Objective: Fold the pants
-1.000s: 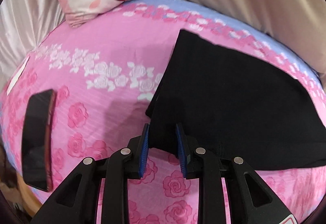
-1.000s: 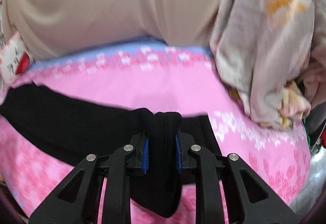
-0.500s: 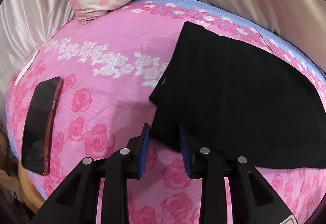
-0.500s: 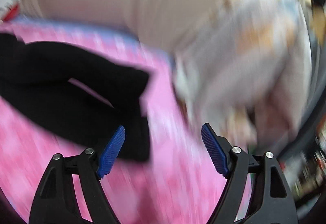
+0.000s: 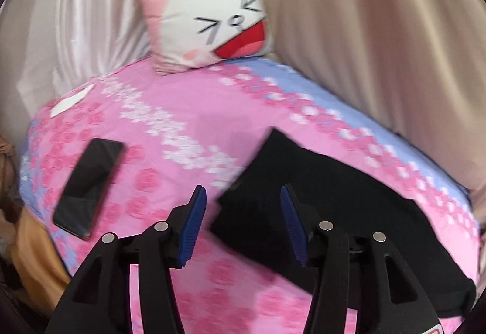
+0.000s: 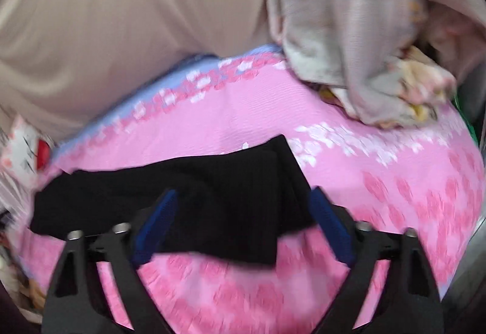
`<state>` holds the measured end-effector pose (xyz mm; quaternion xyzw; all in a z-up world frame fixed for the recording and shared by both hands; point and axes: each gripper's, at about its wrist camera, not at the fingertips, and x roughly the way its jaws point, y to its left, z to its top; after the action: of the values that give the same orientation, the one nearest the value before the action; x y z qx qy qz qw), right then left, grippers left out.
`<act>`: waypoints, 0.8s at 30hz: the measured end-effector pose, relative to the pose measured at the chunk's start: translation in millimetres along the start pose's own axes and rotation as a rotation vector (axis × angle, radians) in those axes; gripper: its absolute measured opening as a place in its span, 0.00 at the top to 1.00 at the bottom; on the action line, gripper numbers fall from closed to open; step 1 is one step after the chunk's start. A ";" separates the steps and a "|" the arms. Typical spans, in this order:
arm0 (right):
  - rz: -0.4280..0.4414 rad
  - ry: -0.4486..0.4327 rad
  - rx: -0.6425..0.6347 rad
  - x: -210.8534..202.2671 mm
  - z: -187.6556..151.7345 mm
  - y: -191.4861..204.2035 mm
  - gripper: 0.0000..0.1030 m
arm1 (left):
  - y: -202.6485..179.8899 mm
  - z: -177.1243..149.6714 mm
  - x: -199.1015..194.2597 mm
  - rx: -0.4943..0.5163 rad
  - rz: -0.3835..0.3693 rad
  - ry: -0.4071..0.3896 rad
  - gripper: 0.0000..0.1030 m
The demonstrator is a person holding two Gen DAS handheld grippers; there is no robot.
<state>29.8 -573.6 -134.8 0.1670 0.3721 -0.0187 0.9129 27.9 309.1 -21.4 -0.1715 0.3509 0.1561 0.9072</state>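
left wrist: left gripper jaws have just been opening, half apart, empty; pants flat on the bed, right of the phone.
right wrist: right gripper wide, holding nothing; pants folded double.
progress: fold laid, more folds probably left.

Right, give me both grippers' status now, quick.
Left gripper: open, jaws just been widening, holding nothing; black pants lie beyond its tips.
Right gripper: open wide, empty; the pants lie released on the bed.
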 end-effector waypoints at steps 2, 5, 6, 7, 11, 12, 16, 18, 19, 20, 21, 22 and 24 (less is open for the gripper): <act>-0.033 0.077 -0.033 27.9 4.6 8.3 0.42 | -23.9 -3.9 -3.1 0.046 -0.042 0.013 0.52; -0.100 0.158 -0.158 50.0 16.5 34.7 0.94 | -62.4 -14.5 -3.4 0.128 -0.074 0.037 0.48; -0.113 0.102 -0.225 34.1 25.8 52.5 0.93 | -73.8 -18.0 -3.3 0.155 -0.080 0.043 0.48; -0.115 0.040 -0.258 16.7 34.6 62.9 0.93 | -86.6 -22.2 -4.1 0.190 -0.088 0.044 0.48; -0.202 -0.082 -0.317 -14.8 49.9 52.2 0.92 | -122.7 -35.2 -7.4 0.302 -0.097 0.017 0.37; -0.278 0.003 -0.301 10.5 43.4 29.9 0.86 | -128.3 -38.6 -7.5 0.320 -0.096 0.008 0.35; -0.407 0.107 -0.154 34.1 10.6 -27.8 0.84 | -155.6 -48.0 4.1 0.420 -0.065 -0.001 0.35; -0.328 0.022 -0.082 10.6 4.2 -26.5 0.82 | -166.5 -45.9 12.7 0.448 -0.066 0.013 0.35; -0.301 -0.002 -0.071 0.6 0.1 -21.6 0.78 | -174.9 -42.3 19.6 0.462 -0.063 0.025 0.34; -0.265 -0.028 -0.069 -8.1 -2.1 -12.2 0.64 | -186.9 -37.6 27.6 0.481 -0.063 0.040 0.33; -0.245 -0.039 -0.075 -17.2 -2.7 -3.9 0.43 | -193.2 -34.9 32.7 0.492 -0.062 0.048 0.27; -0.231 -0.048 -0.086 -20.9 -1.7 4.6 0.34 | -207.1 -30.4 44.2 0.510 -0.063 0.070 0.24; -0.204 -0.054 -0.122 -31.1 -2.7 26.5 0.33 | -228.8 -26.8 62.7 0.540 -0.091 0.107 0.24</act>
<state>9.6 -550.6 -107.6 0.0718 0.3629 -0.0935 0.9243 148.8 103.9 -37.2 0.0527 0.4193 0.0066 0.9063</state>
